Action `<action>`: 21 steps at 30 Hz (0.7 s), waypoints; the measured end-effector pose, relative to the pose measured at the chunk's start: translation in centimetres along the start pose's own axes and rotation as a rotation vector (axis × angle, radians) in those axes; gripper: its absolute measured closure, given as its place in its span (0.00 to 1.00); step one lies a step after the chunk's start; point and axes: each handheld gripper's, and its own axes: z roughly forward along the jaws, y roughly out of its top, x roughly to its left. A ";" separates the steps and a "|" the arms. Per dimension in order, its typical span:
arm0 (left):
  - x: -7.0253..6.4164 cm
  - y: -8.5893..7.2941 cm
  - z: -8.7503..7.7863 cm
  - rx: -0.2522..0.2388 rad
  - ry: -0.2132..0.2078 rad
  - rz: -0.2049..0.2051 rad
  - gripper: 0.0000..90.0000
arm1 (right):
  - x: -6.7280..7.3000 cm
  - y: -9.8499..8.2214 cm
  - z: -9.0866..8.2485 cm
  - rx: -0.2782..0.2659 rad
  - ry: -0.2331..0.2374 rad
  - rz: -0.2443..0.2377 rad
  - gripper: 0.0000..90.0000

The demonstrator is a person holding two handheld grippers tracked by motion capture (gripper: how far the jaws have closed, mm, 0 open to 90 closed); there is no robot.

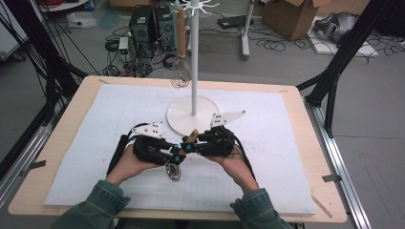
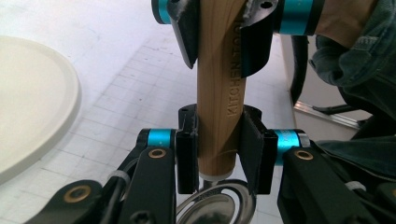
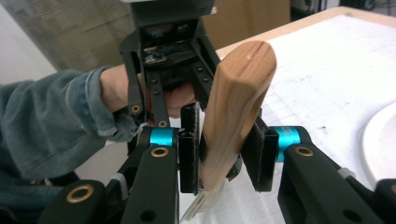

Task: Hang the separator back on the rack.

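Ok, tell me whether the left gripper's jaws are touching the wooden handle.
Touching. In the left gripper view, the left gripper has both pads pressed flat against the wooden handle, with no gap on either side.

Beyond the jaws, a wooden table (image 1: 57, 143) bears a white mat (image 1: 267, 157). Farther off: grey floor (image 1: 372, 124), tangled cables (image 1: 267, 43), computer towers (image 1: 152, 24), a cardboard box (image 1: 291, 16), black frame struts (image 1: 344, 52).

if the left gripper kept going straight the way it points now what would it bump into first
Probably the right gripper. It faces the left gripper head-on, and both are clamped on the same wooden handle, with only a short stretch of wood between their jaws. Exact depth is hard to judge.
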 end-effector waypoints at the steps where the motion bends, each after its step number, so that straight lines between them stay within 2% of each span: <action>1: 0.0 0.0 0.0 -0.001 0.010 0.002 0.78 | 0.1 0.0 0.0 -0.006 -0.014 -0.005 0.74; 4: 0.0 0.0 -0.1 -0.007 0.036 0.001 0.78 | 0.1 0.1 -0.2 -0.032 -0.038 -0.001 0.70; 8: 0.0 0.1 -0.1 -0.020 0.057 -0.005 0.78 | 0.3 0.2 -0.3 -0.037 -0.083 -0.006 0.68; 10: -0.1 0.2 0.0 -0.021 0.067 0.000 0.78 | 0.4 0.2 -0.2 -0.042 -0.088 0.004 0.68; 16: -0.3 0.5 0.1 -0.039 0.123 0.005 0.78 | 0.7 0.3 0.3 -0.057 -0.133 0.000 0.70; 18: -0.4 0.5 -0.1 -0.052 0.143 0.009 0.78 | 0.9 0.4 0.4 -0.050 -0.166 -0.016 0.72; 21: -0.4 0.6 -0.2 -0.064 0.153 0.012 0.78 | 1.0 0.4 0.6 -0.058 -0.181 -0.016 0.75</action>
